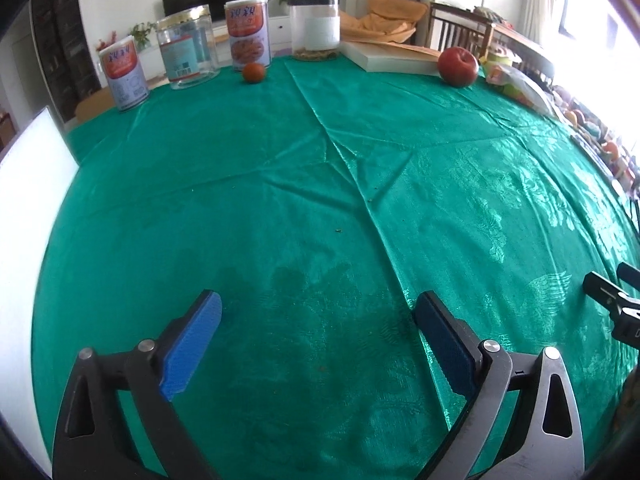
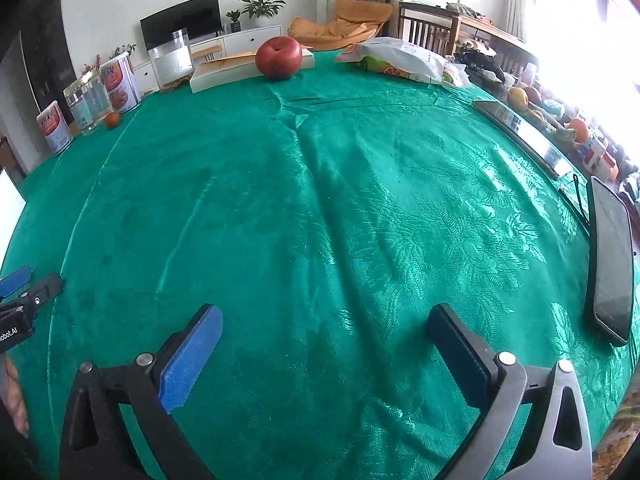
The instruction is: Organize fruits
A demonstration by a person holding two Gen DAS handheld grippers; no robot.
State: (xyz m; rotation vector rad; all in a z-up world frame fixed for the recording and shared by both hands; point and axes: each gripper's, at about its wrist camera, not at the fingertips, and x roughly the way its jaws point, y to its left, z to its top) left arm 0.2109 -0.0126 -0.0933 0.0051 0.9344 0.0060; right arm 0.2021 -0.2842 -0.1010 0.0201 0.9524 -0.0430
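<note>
A red apple [image 1: 457, 66] sits at the far right of the green tablecloth, against a white book [image 1: 394, 58]; it also shows in the right wrist view [image 2: 279, 57]. A small orange fruit [image 1: 253, 72] lies at the far side in front of the cans; it shows small in the right wrist view [image 2: 112, 119]. My left gripper [image 1: 318, 316] is open and empty, low over the near cloth. My right gripper [image 2: 326, 330] is open and empty too, far from both fruits.
Two printed cans [image 1: 248, 34] [image 1: 123, 76], a clear jar [image 1: 188, 52] and a plastic container [image 1: 315, 28] line the far edge. A snack bag [image 2: 400, 60], a tablet [image 2: 524, 136] and a phone [image 2: 612, 256] lie at the right. A white board [image 1: 28, 184] stands at the left.
</note>
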